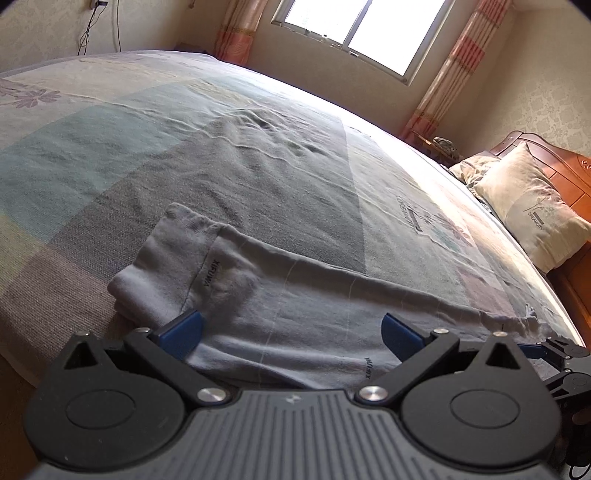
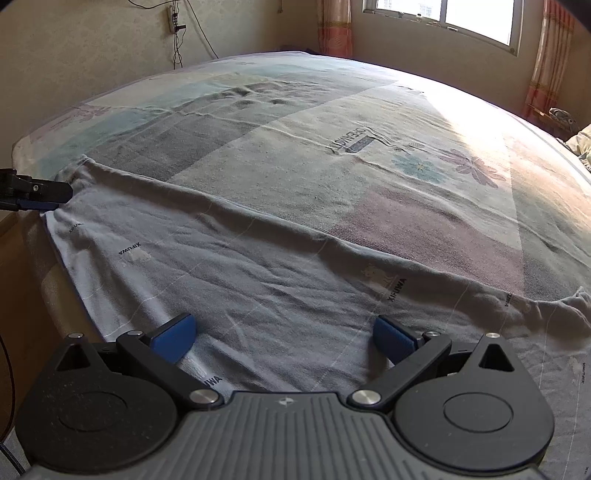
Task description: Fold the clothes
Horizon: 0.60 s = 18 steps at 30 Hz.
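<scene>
while both grippers gape over the grey garment [image 2: 258, 266] – left gripper [image 1: 291, 332], right gripper [image 2: 284, 332] – pinch its near hem evenly, then lift together.

Both views are taken low over the near edge of the bed [image 1: 258, 155], close above the garment [image 2: 258, 280], and are aimed across it toward the window [image 1: 354, 26] (the same wall is shared by both).
</scene>
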Each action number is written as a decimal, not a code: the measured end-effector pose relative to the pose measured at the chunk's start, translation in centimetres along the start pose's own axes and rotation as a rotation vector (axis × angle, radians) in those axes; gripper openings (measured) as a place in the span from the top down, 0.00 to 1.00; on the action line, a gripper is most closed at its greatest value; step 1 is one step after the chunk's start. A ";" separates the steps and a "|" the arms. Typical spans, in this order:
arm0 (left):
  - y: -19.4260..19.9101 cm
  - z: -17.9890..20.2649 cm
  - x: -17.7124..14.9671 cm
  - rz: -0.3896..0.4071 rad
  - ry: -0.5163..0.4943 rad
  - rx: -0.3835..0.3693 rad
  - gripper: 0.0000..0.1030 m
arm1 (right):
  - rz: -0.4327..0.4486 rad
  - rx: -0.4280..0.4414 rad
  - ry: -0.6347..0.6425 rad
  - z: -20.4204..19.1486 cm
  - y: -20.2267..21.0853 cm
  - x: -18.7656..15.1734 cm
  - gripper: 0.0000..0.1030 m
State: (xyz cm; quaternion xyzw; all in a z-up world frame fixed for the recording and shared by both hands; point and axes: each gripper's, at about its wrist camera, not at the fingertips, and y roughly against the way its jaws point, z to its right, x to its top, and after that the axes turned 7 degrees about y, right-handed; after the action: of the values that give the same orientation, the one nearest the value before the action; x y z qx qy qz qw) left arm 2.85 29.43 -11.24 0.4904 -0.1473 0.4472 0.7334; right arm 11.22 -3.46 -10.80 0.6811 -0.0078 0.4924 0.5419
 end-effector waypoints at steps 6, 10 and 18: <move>0.1 -0.5 0.1 0.017 0.049 -0.026 0.01 | 0.012 -0.005 -0.029 0.1 0.0 -0.1 0.00; -0.3 0.5 0.0 -0.003 -0.027 0.015 0.01 | 0.040 -0.010 -0.031 0.0 0.1 -0.6 0.00; -1.5 3.0 -0.6 -0.045 -0.212 0.133 0.01 | 0.038 0.017 -0.023 0.4 0.1 -0.3 0.00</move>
State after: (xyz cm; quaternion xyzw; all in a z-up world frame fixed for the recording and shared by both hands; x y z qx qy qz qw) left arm 4.41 26.41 -11.09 0.5856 -0.1829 0.3854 0.6893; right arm 11.25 -3.95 -10.95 0.6911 -0.0227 0.4948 0.5263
